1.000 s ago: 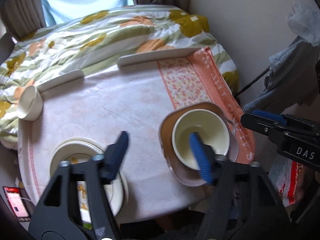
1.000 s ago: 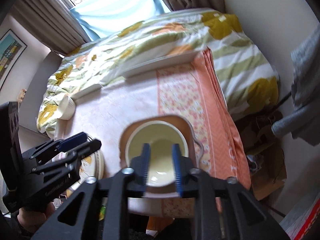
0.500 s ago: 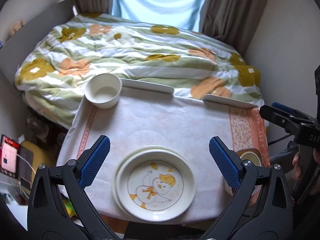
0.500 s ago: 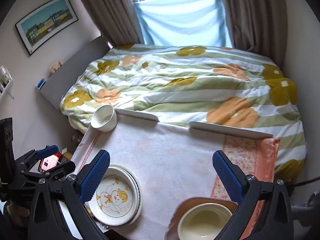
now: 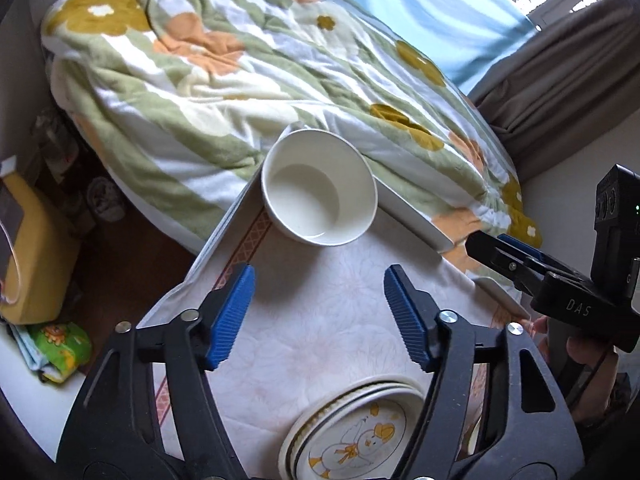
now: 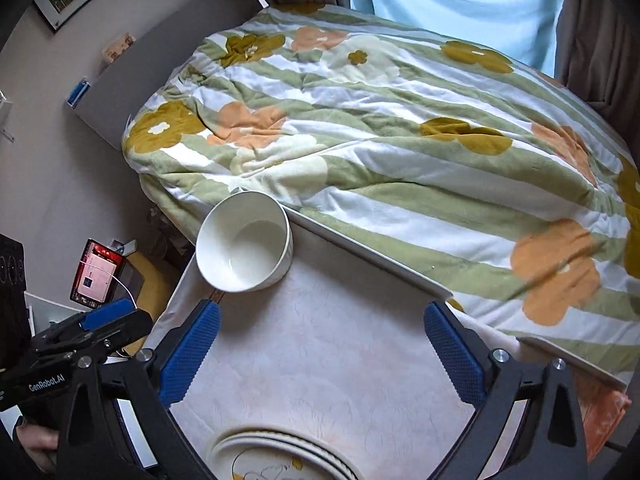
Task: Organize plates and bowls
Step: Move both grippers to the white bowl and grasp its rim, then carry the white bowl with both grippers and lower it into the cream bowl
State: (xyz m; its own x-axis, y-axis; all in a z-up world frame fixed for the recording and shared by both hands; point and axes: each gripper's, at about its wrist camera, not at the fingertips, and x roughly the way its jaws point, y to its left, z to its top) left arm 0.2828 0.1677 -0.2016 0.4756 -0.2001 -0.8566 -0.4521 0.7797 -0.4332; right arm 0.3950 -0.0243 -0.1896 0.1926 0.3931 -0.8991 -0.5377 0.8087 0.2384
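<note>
while hovering over the cloth-covered table (image 5: 320, 320), aiming both grippers toward a white bowl (image 5: 319, 192) sitting upright at the table's far left corner, just above centre of the left wrist view.

left gripper (image 5: 320, 312): blue fingers half spread after just closing in, pinching nothing, bowl lying beyond the tips. right gripper (image 6: 320, 356): fingers spread wide over bare cloth, gripping nothing, bowl sitting left of centre in that view, beside the flowered quilt (image 6: 400, 140). stacked plates (image 5: 360, 436) with a duck picture resting at the bottom edge of both views, below the fingers.
</note>
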